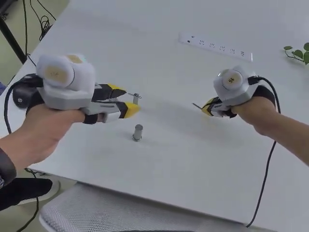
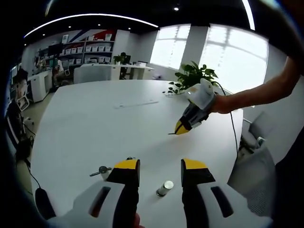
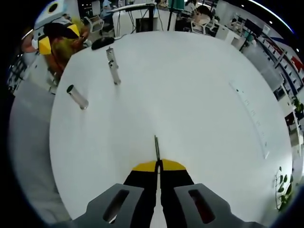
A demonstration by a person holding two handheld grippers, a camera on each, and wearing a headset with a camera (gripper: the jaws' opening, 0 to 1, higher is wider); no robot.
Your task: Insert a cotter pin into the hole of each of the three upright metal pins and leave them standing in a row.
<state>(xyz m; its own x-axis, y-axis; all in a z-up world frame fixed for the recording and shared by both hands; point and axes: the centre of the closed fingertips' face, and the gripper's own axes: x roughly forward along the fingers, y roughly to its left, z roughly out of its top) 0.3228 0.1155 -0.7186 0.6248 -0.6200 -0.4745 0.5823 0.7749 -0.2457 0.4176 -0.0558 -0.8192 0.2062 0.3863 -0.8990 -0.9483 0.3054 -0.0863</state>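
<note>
An upright metal pin (image 1: 137,132) stands bare on the white table (image 1: 193,159). A second pin (image 1: 135,98), with a cotter pin through its top, stands just beyond my left gripper (image 1: 124,100), which is open and holds nothing. In the left gripper view the bare pin (image 2: 165,188) lies low between the open jaws, and the pinned one (image 2: 102,170) is to the left. My right gripper (image 1: 208,107) is shut on a cotter pin (image 3: 156,147), whose tip points toward the pins. In the right gripper view the bare pin (image 3: 77,96) is apart from what look like two pins (image 3: 113,66) in line.
A white power strip (image 1: 215,47) lies at the back of the table. Green leaves (image 1: 299,52) reach in at the right edge. A mesh chair (image 1: 96,212) is below the near table edge, and cables trail from both grippers.
</note>
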